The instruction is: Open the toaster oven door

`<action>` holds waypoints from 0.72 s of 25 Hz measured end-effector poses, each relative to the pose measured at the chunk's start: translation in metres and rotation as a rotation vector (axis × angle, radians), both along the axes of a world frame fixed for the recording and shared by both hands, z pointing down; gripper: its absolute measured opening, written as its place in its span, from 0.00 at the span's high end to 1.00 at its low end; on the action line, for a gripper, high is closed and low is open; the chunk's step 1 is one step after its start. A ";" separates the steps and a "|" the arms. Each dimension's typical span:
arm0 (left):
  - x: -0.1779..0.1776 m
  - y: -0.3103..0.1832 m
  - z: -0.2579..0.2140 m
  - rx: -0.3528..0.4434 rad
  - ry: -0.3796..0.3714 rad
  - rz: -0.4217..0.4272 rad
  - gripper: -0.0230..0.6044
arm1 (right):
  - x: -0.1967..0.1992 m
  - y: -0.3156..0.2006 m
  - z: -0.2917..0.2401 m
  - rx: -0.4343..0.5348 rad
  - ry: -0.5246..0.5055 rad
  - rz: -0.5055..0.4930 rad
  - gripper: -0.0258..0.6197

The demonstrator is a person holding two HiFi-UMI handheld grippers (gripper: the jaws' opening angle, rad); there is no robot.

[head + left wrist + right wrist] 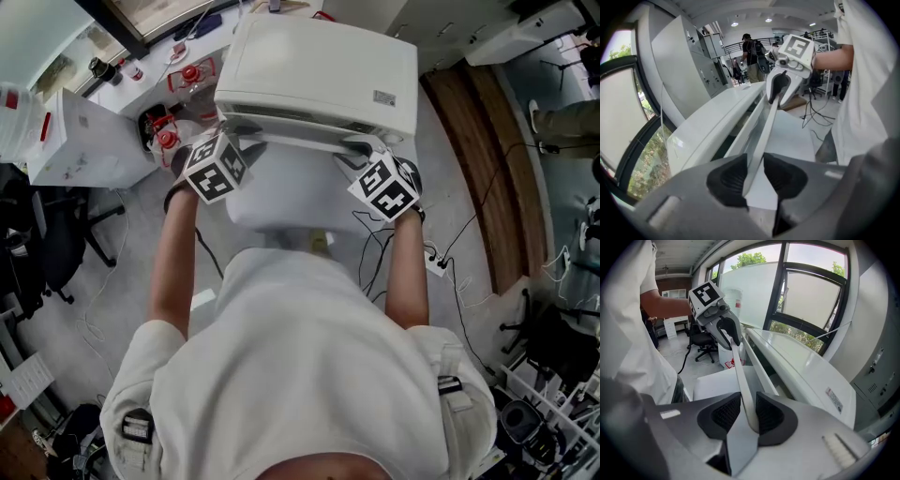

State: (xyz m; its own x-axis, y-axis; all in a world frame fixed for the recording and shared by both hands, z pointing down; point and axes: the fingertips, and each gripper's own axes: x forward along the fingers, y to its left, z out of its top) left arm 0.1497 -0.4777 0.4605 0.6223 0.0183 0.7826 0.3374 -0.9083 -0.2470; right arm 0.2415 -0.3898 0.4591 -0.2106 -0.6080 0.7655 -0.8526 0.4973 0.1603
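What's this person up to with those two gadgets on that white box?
A person is working on a boxy white toaster oven with a hand-held tool in each hand. The left tongs and the right tongs each straddle an end of the long white handle bar on its door. The door looks slightly ajar at the top. Whether the tongs are squeezing the bar I can't tell.

Left gripper (228, 145), right gripper (359, 150) at handle (292, 139)
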 end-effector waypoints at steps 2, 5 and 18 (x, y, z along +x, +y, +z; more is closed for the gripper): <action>-0.005 0.005 0.002 0.000 0.012 0.021 0.79 | -0.005 0.004 0.002 0.005 0.002 0.018 0.81; -0.016 0.013 0.006 0.003 0.027 0.045 0.80 | -0.015 0.011 0.007 -0.011 0.003 0.045 0.80; -0.037 0.044 0.022 0.022 0.039 0.051 0.80 | -0.035 0.042 0.024 -0.017 -0.015 0.062 0.79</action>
State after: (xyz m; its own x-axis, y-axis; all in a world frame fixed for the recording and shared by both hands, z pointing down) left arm 0.1126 -0.4337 0.4826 0.6511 0.0344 0.7582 0.3732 -0.8844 -0.2803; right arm 0.2067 -0.3482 0.4831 -0.1844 -0.6073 0.7728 -0.8841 0.4460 0.1396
